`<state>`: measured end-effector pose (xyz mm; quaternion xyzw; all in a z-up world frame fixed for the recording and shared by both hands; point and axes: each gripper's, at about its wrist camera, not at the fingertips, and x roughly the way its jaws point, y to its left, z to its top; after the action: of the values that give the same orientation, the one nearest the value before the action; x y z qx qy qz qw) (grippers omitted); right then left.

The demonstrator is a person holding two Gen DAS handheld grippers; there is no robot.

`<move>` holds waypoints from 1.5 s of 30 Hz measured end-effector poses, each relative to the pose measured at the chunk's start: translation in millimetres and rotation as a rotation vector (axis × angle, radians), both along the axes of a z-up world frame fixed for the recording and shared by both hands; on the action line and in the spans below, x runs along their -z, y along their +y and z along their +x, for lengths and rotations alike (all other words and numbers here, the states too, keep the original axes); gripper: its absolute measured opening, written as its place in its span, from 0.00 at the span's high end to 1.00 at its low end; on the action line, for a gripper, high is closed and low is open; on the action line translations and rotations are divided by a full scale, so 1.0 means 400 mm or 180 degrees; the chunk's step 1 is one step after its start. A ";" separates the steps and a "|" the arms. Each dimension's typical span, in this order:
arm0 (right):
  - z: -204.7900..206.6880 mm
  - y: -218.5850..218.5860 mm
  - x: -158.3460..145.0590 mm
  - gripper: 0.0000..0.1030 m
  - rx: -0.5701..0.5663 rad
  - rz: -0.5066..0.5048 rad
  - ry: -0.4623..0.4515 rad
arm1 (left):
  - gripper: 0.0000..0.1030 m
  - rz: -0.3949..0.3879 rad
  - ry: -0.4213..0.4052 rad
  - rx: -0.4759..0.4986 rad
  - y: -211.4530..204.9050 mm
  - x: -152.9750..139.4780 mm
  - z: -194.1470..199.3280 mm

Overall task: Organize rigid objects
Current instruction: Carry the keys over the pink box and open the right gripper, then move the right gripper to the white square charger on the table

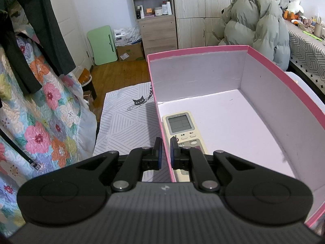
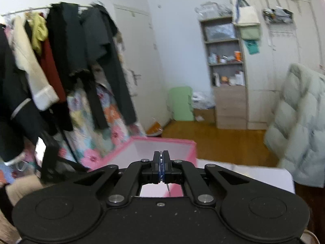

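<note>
A pink box (image 1: 280, 81) with a white inside fills the right of the left wrist view. A cream remote control (image 1: 180, 126) with a grey screen lies inside it against the left wall. My left gripper (image 1: 165, 144) is shut on the box's left wall, one finger outside and one inside above the remote. In the right wrist view my right gripper (image 2: 161, 158) is shut and empty, held above the near side of the pink box (image 2: 162, 142). That view is blurred.
A grey patterned mat (image 1: 126, 122) with a cat print lies left of the box. A floral quilt (image 1: 40, 122) and hanging clothes (image 2: 71, 61) stand at the left. A puffy grey coat (image 1: 254, 20) sits behind the box. Shelves (image 1: 154, 10) and wardrobes line the back wall.
</note>
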<state>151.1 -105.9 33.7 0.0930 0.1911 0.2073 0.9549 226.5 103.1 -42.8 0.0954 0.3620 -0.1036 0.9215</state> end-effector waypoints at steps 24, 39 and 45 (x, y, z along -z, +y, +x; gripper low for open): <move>0.313 0.263 0.174 0.97 -0.0688 -0.0120 0.1333 | 0.93 0.0021 -0.0003 -0.0002 0.004 -0.001 -0.005; 0.160 0.078 0.113 0.61 -0.0436 0.0200 0.0967 | 0.93 0.0039 -0.0005 0.0009 0.003 0.000 -0.006; 0.066 -0.020 0.135 0.48 0.0067 -0.0094 0.0891 | 0.93 0.0075 -0.0042 0.0012 -0.001 -0.001 -0.010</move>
<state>177.7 -113.8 -20.4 0.1090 0.3245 0.1795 0.9223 222.3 102.6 -42.4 0.1076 0.3570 -0.1004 0.9224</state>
